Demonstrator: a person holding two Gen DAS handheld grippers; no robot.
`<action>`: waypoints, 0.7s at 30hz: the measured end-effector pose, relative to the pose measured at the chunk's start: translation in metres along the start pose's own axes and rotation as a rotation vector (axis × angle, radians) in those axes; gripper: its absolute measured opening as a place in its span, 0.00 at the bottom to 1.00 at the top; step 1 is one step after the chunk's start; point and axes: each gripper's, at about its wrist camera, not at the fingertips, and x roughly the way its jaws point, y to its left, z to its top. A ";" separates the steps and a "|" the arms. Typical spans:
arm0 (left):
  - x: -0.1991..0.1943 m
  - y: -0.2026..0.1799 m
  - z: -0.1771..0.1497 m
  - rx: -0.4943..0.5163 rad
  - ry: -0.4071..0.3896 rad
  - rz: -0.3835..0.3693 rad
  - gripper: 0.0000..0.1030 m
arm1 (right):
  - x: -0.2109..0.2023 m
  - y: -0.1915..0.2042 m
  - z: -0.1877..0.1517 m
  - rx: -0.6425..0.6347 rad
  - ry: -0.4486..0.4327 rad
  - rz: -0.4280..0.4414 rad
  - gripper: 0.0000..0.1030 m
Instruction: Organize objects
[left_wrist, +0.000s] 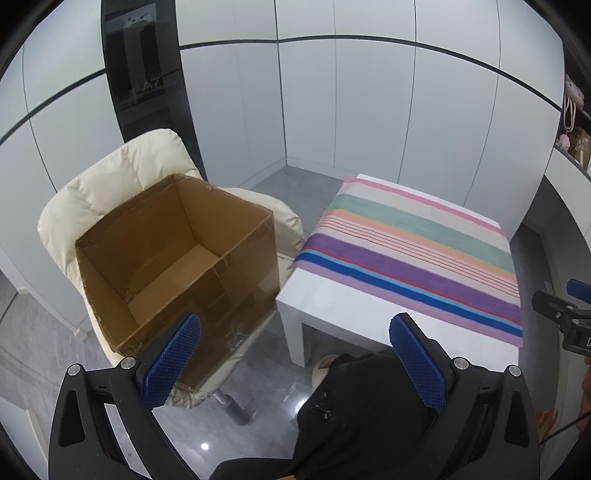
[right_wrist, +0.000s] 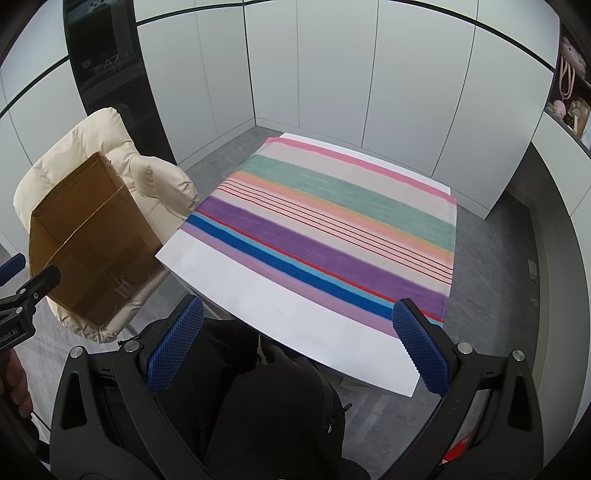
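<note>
An open brown cardboard box (left_wrist: 177, 258) stands on a cream padded chair (left_wrist: 110, 177); its inside looks empty. It also shows in the right wrist view (right_wrist: 92, 243) at the left. A white table (right_wrist: 258, 295) carries a striped multicoloured cloth (right_wrist: 332, 229), also seen in the left wrist view (left_wrist: 413, 251). My left gripper (left_wrist: 295, 354) is open and empty, held above the floor between box and table. My right gripper (right_wrist: 299, 332) is open and empty, above the table's near edge. No loose objects show on the table.
The person's black-clad legs (right_wrist: 266, 406) lie below both grippers. White cabinet walls (right_wrist: 332, 74) enclose the corner behind the table. A dark glass panel (left_wrist: 147, 74) stands behind the chair. Shelves with pink soft toys (right_wrist: 570, 85) are at the far right. The floor is grey tile (left_wrist: 266, 184).
</note>
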 end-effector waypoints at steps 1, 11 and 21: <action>0.000 0.000 0.000 0.000 -0.001 0.001 1.00 | 0.000 0.000 0.000 -0.003 -0.002 -0.004 1.00; -0.001 0.003 0.000 -0.009 -0.010 0.021 1.00 | 0.002 0.003 0.000 -0.004 -0.004 -0.010 1.00; -0.002 0.000 0.000 0.000 -0.010 0.023 1.00 | 0.002 0.004 0.000 -0.003 -0.003 -0.011 1.00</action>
